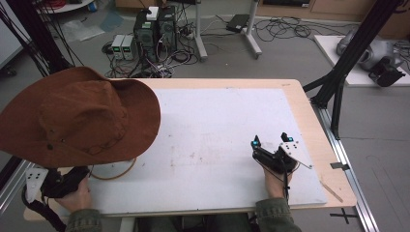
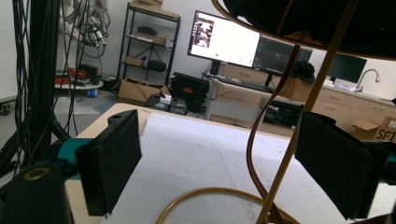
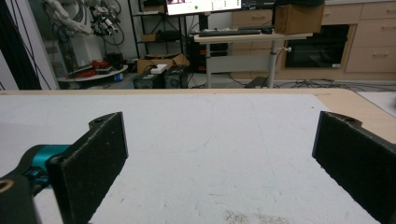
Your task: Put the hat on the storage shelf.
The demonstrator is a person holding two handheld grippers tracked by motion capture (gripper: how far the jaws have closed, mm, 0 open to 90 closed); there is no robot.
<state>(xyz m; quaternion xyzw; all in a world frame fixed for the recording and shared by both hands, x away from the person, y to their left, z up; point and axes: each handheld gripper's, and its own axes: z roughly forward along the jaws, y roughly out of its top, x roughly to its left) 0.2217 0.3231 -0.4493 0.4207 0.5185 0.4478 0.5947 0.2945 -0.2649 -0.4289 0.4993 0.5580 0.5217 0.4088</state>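
A white board [image 1: 217,130] covers most of a wooden table [image 1: 316,140]. My right gripper [image 1: 270,140] rests over the board's right front part, held by a hand, and stands open. In the right gripper view its jaws [image 3: 224,158] are wide apart over bare white board. My left gripper [image 1: 67,180] sits at the front left corner, partly under a person's brown wide-brimmed hat [image 1: 77,116]. In the left gripper view it is open [image 2: 224,168], and the hat's brown cord [image 2: 275,140] hangs down between the black pads [image 2: 109,163] and loops on the board.
The hat's cord loop [image 1: 118,170] lies on the board near the left gripper. Black frame struts [image 1: 338,77] stand off the table's right edge. Computer boxes [image 1: 154,29] and cables lie on the floor beyond the far edge. A lit monitor [image 2: 224,39] stands behind.
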